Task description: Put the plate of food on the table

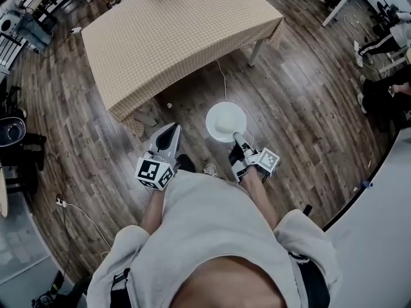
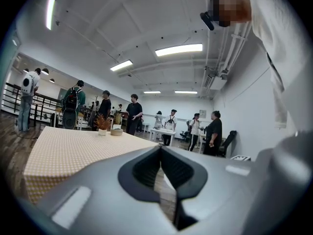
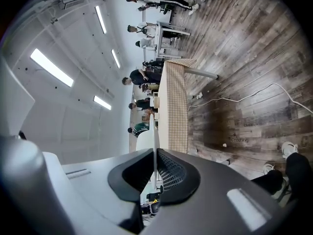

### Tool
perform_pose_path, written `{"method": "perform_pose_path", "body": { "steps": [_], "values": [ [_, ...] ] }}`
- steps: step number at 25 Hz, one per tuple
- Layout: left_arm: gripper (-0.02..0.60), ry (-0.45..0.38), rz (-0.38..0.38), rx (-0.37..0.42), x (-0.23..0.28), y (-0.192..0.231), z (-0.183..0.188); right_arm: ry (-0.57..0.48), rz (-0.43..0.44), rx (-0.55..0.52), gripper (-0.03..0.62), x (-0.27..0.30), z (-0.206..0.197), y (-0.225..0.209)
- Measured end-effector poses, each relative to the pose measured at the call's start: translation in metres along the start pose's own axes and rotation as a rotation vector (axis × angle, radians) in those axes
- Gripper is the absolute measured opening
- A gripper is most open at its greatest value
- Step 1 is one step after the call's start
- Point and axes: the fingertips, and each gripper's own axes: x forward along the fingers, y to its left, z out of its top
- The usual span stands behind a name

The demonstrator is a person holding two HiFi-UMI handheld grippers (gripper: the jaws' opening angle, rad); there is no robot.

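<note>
A white round plate point(image 1: 225, 121) hangs over the wooden floor in the head view, level, with nothing visible on its top. My right gripper point(image 1: 237, 138) is shut on its near rim. In the right gripper view the plate point(image 3: 155, 131) shows edge-on as a thin white line pinched at the right gripper point(image 3: 155, 153). The table point(image 1: 180, 37), under a beige checked cloth, stands ahead of the plate. My left gripper point(image 1: 169, 132) is shut and holds nothing, beside the table's near corner. The left gripper point(image 2: 160, 150) looks level across the table point(image 2: 73, 151).
A small potted plant point(image 2: 101, 125) and a bowl point(image 2: 116, 131) sit at the table's far end. A white cable point(image 1: 223, 82) runs over the floor under the table's near edge. Several people stand at the back of the room point(image 2: 133, 112). A pale counter point(image 1: 385, 236) lies at my right.
</note>
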Motion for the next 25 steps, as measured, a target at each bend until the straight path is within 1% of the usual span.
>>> {"method": "perform_pose_path", "body": {
  "steps": [14, 19, 25],
  "values": [
    [0.009, 0.025, -0.02, 0.0, 0.023, -0.01, -0.006, -0.035, 0.003, 0.015, 0.015, -0.006, 0.025, -0.005],
    [0.009, 0.035, -0.035, 0.005, 0.03, -0.009, -0.005, -0.047, -0.012, 0.008, 0.014, -0.01, 0.029, -0.007],
    [0.009, 0.049, -0.046, 0.024, 0.042, 0.0, -0.001, -0.072, -0.002, 0.022, 0.014, -0.008, 0.038, -0.009]
  ]
}}
